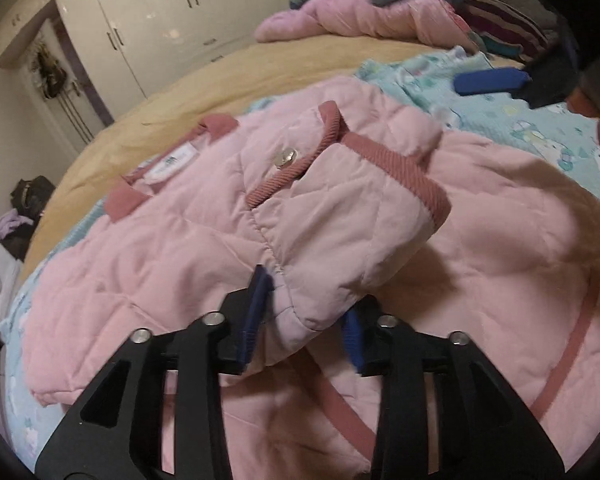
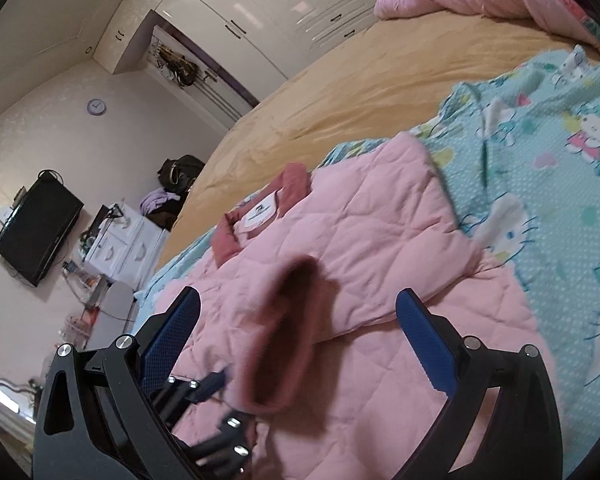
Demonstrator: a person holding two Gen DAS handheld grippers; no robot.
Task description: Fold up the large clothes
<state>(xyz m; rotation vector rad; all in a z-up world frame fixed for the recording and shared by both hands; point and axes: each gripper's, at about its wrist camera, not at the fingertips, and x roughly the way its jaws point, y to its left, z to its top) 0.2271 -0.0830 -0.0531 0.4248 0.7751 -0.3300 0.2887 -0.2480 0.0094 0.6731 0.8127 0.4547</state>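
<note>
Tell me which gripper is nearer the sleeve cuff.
Left. The left gripper has the folded sleeve between its open pads, below the sleeve cuff. The right gripper hangs open just short of the cuff.

- The left gripper (image 1: 304, 312) is matte black, with two angular arms pierced by triangular cut-outs.
- Round silver screws sit at its linkage joints.
- Its fingers (image 1: 256, 304) carry blue ribbed pads.
- The right gripper (image 2: 300, 336) has the same black frame, silver screws and blue textured pads (image 2: 428, 344).
</note>
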